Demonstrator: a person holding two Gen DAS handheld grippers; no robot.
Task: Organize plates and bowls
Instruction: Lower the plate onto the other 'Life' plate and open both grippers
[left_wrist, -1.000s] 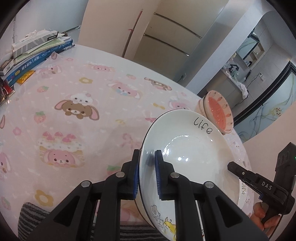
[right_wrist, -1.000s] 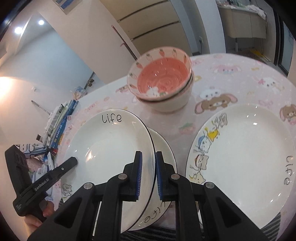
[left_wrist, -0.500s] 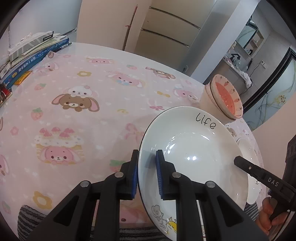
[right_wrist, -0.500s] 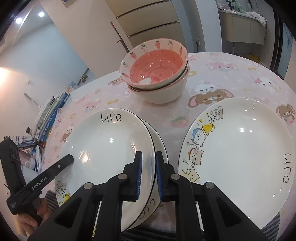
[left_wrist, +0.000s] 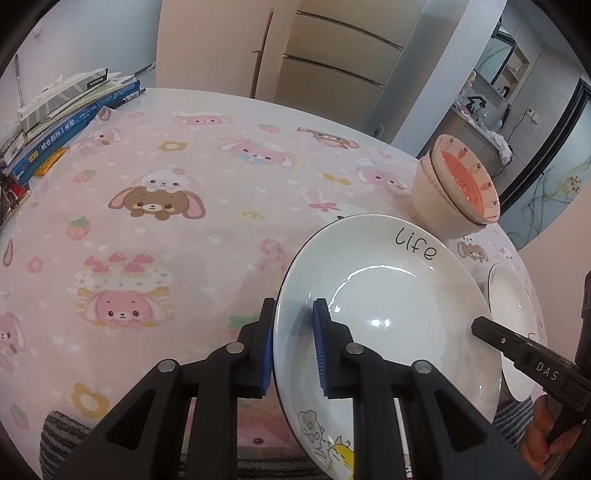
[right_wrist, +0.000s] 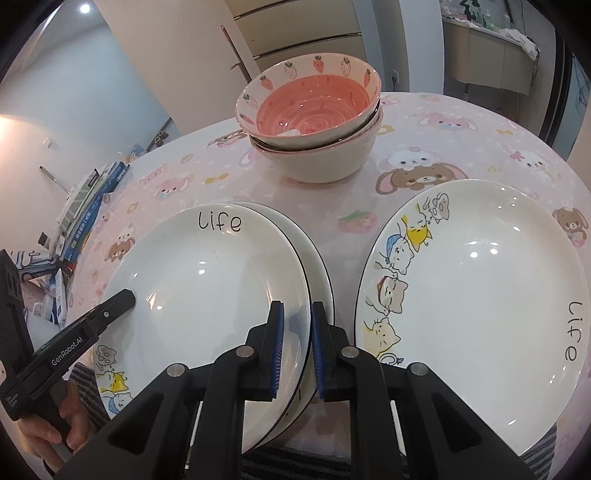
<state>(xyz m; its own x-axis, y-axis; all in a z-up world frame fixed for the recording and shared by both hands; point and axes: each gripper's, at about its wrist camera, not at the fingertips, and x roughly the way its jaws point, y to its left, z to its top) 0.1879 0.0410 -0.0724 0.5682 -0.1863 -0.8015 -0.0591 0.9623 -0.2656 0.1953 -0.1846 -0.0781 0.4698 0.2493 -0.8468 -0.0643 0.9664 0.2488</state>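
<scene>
A white "life" plate (left_wrist: 388, 314) with cat drawings is gripped on two sides. My left gripper (left_wrist: 293, 345) is shut on its left rim. My right gripper (right_wrist: 297, 349) is shut on its right rim (right_wrist: 207, 291). The plate rests over a second white plate (right_wrist: 321, 273) beneath it. A third, larger white "life" plate (right_wrist: 476, 306) lies flat to the right. Two stacked pink strawberry bowls (right_wrist: 314, 118) stand behind the plates; they also show in the left wrist view (left_wrist: 454, 192).
A pink cartoon tablecloth (left_wrist: 166, 229) covers the round table. A stack of books (left_wrist: 70, 118) lies at the far left edge. A striped cloth (right_wrist: 306, 458) runs along the near edge. Cabinets and a doorway stand beyond.
The held plate has come down and levelled over the plate beneath it. Both grippers kept their hold on its rim.
</scene>
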